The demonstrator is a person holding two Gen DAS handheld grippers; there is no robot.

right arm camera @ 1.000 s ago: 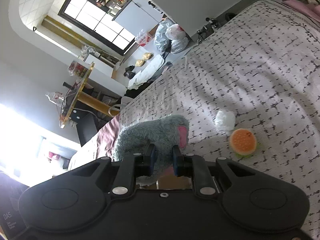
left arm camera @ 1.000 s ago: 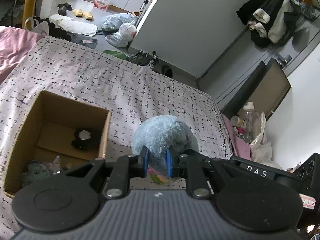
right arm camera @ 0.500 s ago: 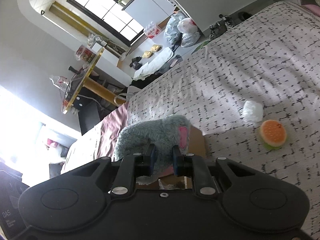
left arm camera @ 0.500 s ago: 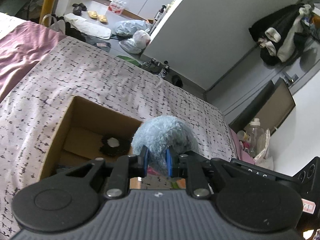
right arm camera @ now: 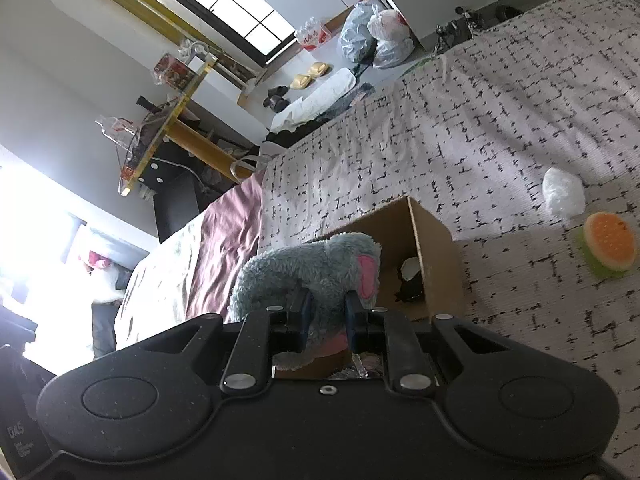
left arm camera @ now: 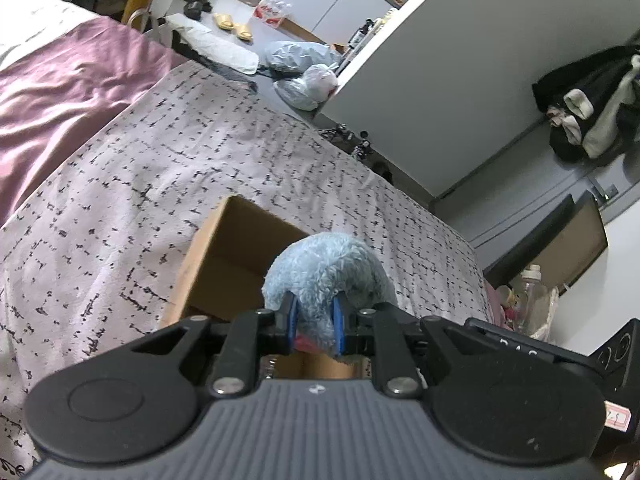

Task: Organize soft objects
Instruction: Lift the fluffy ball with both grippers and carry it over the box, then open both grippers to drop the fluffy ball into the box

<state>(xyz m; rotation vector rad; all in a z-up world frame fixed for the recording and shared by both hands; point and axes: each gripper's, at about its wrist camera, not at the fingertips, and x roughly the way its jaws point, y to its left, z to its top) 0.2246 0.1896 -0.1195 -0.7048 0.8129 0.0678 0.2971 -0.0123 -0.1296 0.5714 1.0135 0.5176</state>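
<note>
A fluffy blue-grey plush toy (left arm camera: 324, 272) is pinched between the blue pads of my left gripper (left arm camera: 314, 318), which is shut on it. In the right wrist view the same plush toy (right arm camera: 312, 272), with a pink ear, is clamped by my right gripper (right arm camera: 326, 312), also shut on it. The toy hangs over an open cardboard box (left arm camera: 228, 252) on the patterned bedspread. Inside the box (right arm camera: 432, 248) lies a black-and-white soft item (right arm camera: 410, 280). An orange-and-green round soft toy (right arm camera: 608, 244) and a white crumpled soft piece (right arm camera: 562, 192) lie on the bed to the right of the box.
A purple blanket (left arm camera: 60, 100) covers the bed's left side. Beyond the bed's far edge lie plastic bags (left arm camera: 304, 68), slippers (left arm camera: 232, 26) and a white cushion on the floor. Clothes (left arm camera: 592, 108) hang on a cabinet at the right; a bottle (left arm camera: 530, 284) stands beside the bed.
Both grippers have carried the plush toy sideways across the bed until it hangs over the box. The box now sits right under the toy; the orange toy has slid toward the right edge.
</note>
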